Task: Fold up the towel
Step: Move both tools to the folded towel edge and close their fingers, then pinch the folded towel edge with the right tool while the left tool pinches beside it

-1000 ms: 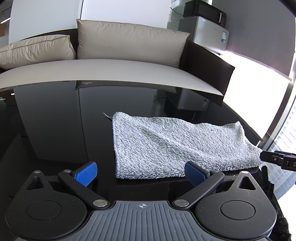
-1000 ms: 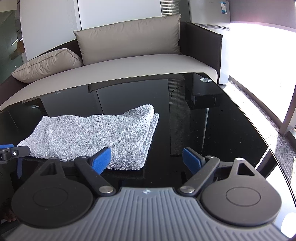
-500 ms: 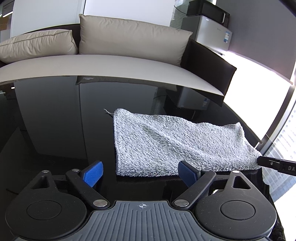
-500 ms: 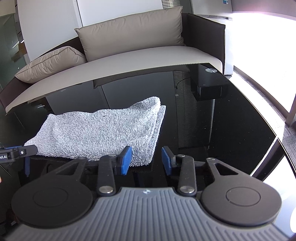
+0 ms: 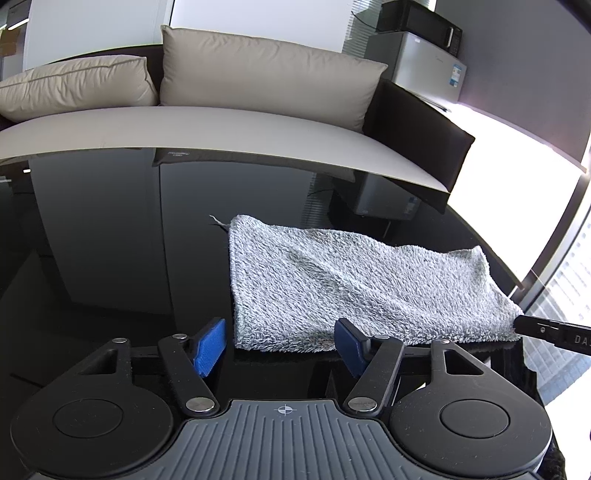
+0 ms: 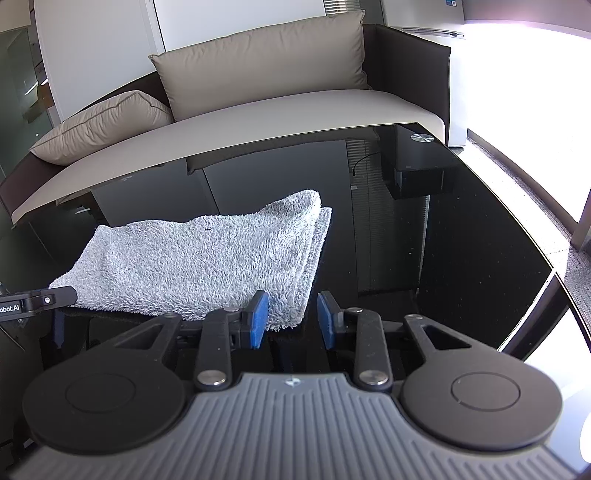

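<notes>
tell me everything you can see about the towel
The towel is grey, fluffy terry cloth, already folded into a long strip: stacked layers show at its right end in the right wrist view. It lies flat, slightly rumpled, on the glossy black table, a loose thread at its far left corner. Each gripper's closing jaws bracket a near corner; pad contact is not clear.

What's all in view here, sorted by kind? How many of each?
Towel: 1
Cushions: 2
Sofa: 1
Table: 1
Handheld grippers: 2
Microwave: 1
Total: 8
</notes>
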### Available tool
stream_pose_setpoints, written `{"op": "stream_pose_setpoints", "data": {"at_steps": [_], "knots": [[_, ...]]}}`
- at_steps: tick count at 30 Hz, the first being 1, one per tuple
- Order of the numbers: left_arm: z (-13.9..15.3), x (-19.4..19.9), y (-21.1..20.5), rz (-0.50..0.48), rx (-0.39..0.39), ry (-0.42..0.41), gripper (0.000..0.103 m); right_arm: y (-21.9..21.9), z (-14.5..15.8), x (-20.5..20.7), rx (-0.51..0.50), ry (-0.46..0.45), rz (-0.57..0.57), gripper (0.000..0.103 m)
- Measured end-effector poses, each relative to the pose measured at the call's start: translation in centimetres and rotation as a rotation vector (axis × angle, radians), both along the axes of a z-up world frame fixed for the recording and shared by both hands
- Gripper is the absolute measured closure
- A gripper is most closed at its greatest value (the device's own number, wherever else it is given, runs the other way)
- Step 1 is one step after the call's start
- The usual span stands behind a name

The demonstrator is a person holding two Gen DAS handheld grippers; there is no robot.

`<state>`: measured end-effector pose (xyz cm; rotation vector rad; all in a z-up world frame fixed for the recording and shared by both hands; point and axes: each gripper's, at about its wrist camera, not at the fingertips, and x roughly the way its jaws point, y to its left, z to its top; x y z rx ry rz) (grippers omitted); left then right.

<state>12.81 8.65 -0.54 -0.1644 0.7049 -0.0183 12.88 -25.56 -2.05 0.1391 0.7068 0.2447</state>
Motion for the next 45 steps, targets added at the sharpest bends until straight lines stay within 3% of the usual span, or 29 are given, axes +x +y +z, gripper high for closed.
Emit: {"op": "stream_pose_setpoints", "data": {"at_steps": [5,13,39,45], "knots": [[0.1,0.0,0.4,0.013,-0.025,0.003,0.062,0.0,0.0,0.1,-0.001,0.001,0.000,0.071],[0.1,0.1,1.0,0.049,-0.031,0.017,0.092,0.0,0.0,0.1,-0.002,0.002,-0.002,0.071],[0.5,0.2,0.2,0.019,-0.027,0.005,0.096,0.1,0.1,0.1,-0.004,0.001,0.005,0.071],[0.7,0.4,-0.1,0.006,-0.024,0.005,0.096,0.1,0.0,0.1,-0.011,0.003,0.011,0.080]]}}
